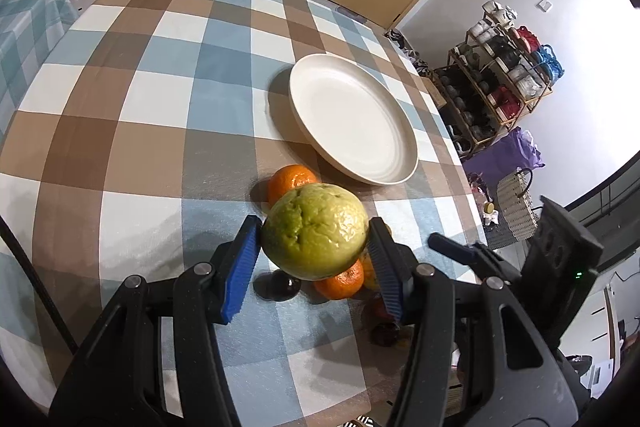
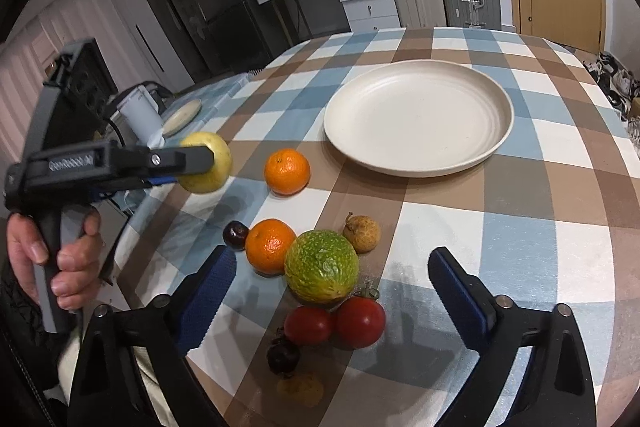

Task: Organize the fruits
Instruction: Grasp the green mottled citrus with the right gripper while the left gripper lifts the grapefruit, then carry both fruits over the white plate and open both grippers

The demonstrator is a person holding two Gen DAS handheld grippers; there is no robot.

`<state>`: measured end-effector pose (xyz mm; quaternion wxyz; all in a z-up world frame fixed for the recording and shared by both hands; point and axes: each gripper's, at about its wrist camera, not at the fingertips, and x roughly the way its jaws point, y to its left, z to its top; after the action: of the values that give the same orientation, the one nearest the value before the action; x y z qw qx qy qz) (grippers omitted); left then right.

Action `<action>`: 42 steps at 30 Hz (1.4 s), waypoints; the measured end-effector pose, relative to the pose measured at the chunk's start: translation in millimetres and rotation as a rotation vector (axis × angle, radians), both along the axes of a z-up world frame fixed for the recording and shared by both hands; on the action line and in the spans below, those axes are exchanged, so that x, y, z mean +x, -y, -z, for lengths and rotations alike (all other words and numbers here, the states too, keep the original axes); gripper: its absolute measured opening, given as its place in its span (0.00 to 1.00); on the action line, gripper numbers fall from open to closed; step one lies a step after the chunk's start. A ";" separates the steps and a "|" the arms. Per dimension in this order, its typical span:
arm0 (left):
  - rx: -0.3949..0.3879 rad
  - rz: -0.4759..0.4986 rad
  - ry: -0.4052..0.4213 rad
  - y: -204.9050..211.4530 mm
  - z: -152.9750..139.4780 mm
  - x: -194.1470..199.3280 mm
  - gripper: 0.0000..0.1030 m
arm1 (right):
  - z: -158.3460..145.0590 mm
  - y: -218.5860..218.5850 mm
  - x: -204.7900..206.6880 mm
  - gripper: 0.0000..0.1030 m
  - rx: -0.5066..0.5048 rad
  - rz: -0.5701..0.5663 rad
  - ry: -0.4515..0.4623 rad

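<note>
In the right wrist view, at left of frame, a hand (image 2: pixel 60 259) holds the left gripper (image 1: pixel 314 247), its jaws clamped on a yellow-green guava (image 1: pixel 316 231) above the checked tablecloth (image 2: pixel 520 227). Lower centre, the right gripper (image 2: pixel 332 283) gapes wide over a green-orange fruit (image 2: pixel 321 265), touching nothing. The white plate (image 2: pixel 418 117) sits upper right, bare.
</note>
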<state>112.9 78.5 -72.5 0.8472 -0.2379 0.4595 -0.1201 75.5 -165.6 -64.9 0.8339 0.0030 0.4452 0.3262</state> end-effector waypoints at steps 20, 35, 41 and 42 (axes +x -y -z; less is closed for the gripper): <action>-0.010 0.007 0.007 -0.6 -2.3 -2.6 0.50 | 22.6 -20.4 2.9 0.47 -0.092 -0.021 -0.058; 0.027 0.014 0.021 8.8 -7.3 0.9 0.50 | -9.6 11.3 7.2 0.47 0.104 0.038 -0.053; 0.014 0.033 0.034 18.8 -19.1 19.7 0.50 | -32.0 37.5 21.6 0.47 0.239 0.088 -0.040; 0.005 0.036 0.030 21.0 -20.3 26.4 0.50 | -35.8 41.9 26.3 0.47 0.255 0.099 -0.035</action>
<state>139.3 57.5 -52.2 0.8523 -0.2257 0.4512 -0.1379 101.8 -207.6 -29.1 0.8339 0.1366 0.4142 0.3382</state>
